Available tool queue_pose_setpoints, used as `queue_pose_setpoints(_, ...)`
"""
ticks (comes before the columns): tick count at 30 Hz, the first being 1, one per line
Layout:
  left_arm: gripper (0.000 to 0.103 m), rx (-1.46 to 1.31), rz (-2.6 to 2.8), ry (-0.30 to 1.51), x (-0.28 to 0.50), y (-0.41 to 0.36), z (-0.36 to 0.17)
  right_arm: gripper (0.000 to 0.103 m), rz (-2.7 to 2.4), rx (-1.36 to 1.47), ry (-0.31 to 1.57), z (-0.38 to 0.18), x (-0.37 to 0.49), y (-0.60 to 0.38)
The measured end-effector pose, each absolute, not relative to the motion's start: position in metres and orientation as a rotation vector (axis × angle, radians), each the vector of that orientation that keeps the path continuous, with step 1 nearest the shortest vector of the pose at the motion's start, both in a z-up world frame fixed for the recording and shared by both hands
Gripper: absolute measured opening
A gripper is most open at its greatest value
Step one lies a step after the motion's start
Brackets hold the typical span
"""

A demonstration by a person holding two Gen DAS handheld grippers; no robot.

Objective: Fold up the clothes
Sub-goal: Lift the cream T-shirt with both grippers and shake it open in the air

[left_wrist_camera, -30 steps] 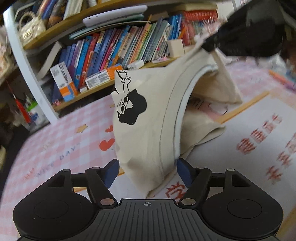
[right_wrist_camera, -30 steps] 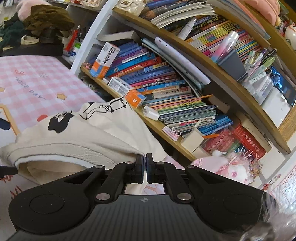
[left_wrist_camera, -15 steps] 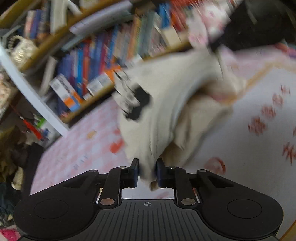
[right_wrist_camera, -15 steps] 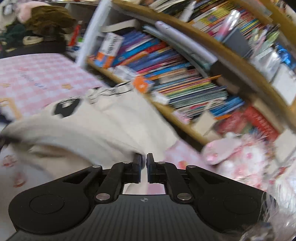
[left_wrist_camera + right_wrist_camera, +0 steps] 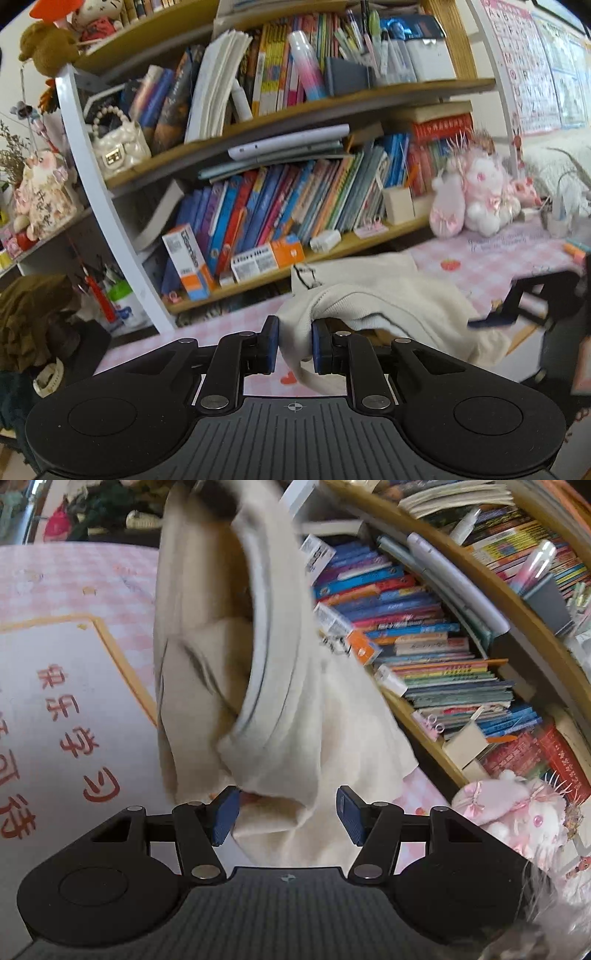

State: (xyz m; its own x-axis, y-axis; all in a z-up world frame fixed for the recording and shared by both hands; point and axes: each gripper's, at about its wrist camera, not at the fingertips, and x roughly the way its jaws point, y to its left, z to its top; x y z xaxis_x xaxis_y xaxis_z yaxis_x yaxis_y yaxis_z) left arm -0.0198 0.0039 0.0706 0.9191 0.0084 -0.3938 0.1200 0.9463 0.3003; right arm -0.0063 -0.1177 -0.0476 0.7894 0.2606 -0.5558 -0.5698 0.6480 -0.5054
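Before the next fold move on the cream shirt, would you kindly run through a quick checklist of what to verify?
1. Left gripper clamped on the cream shirt: ok.
2. Right gripper holding fabric: not ok, jaws open, cloth hangs loose between them.
3. Shirt lifted, not bunched: not ok, it is twisted.
4. Pink checked cloth and white mat bare for laying down: ok.
5. Sleeve positions: cannot tell.

Bright daylight, fisheye warp, motion blur
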Motion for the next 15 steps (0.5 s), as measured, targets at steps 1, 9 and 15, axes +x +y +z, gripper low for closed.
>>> queue_pose_setpoints(1,0.017,0.326,-0.061,0.397,-0.02,0.004,0.072,0.056,0.484,-0.727,0.469,-0.052,-0.004,-0.115)
queue_pose_setpoints(9,0.017,0.313,-0.066,0.45,-0.019,0.023,0.062,0.003,0.381,-0.611,0.448,-0.033,0.004,-0.134)
queue_pose_setpoints(15,0.017,0.254,-0.161,0.469,-0.033,0.035,0.056,0.003,0.252,-0.505,0.34,0.025,-0.006,-0.162)
